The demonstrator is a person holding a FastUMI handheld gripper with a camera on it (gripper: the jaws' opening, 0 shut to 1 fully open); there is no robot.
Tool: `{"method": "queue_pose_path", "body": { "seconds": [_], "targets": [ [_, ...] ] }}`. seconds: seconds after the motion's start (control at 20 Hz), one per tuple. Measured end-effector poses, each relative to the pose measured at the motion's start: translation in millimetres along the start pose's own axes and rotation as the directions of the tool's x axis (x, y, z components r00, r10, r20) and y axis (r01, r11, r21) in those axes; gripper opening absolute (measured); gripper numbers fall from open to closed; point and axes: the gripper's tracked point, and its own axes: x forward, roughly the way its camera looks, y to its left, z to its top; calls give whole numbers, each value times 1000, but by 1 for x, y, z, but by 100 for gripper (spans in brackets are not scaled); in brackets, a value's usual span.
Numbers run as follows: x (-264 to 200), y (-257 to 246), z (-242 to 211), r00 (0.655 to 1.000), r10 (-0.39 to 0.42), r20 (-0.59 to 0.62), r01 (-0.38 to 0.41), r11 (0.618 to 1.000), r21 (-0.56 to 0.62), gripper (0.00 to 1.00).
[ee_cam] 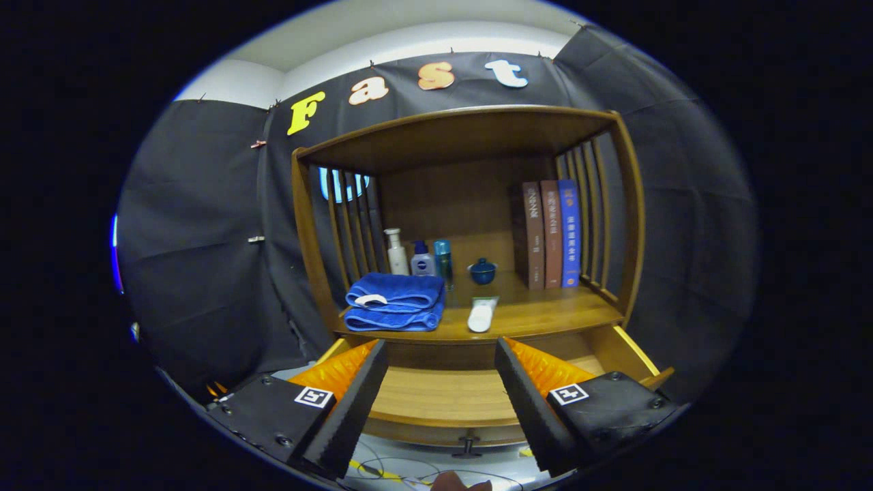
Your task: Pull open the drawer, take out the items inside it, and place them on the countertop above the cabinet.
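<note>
The cabinet (470, 136) is wood with a smooth, semi-gloss finish, grain visible on the countertop (539, 314). The pulled-out drawer (443, 399) shows the same smooth wood on its floor. Folded towels (394, 301) are soft, matt terry cloth. The tube (482, 314) and bottles (419, 256) look like smooth plastic. A small lidded pot (483, 271) appears glazed and glossy. The books (552, 233) have matt spines. The gripper (442, 402), spread wide and empty, has fingers (354, 402) faced with rough, matt pads.

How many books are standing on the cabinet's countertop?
3. They stand upright side by side at the right rear of the countertop: a dark brown book, a reddish-brown book and a blue book nearest the side slats. None looks hidden.
</note>
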Motion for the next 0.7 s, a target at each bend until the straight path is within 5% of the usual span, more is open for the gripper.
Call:
{"method": "queue_pose_path", "body": {
  "seconds": [0.35, 0.7],
  "targets": [
    [-19, -20, -86, 988, -113, 108, 126, 985, -118, 99],
    [1, -19, -154, 991, -124, 58, 130, 983, -131, 100]
  ]
}}
